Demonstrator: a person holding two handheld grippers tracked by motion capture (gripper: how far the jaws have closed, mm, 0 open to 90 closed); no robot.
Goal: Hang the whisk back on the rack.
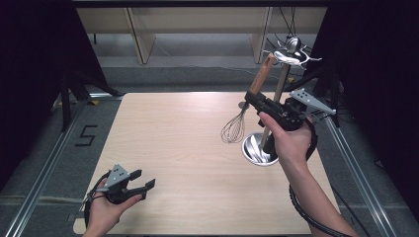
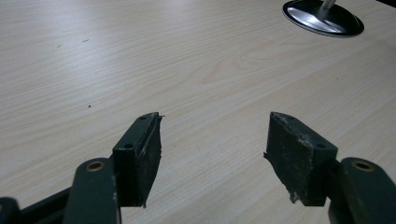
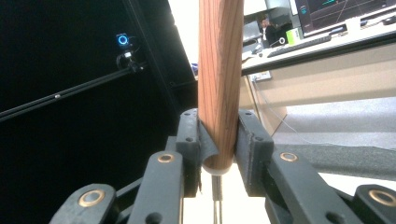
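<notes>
The right hand-held gripper (image 1: pixel 258 100) pinches the wooden-handled wire whisk (image 1: pixel 245 107) at its handle's low end; it could pivot. The left hand-held gripper (image 1: pixel 142 180), at seven o'clock, is spread.

This is a lab set up for recording. Black curtains (image 1: pixel 29 74) flank a pale wooden counter (image 1: pixel 188 148) framed by metal floor rails (image 1: pixel 44 173), a small blue-ringed camera (image 3: pixel 123 40) sits on a black pole, and lit computer monitors (image 3: pixel 341 11) stand on a desk behind.
</notes>
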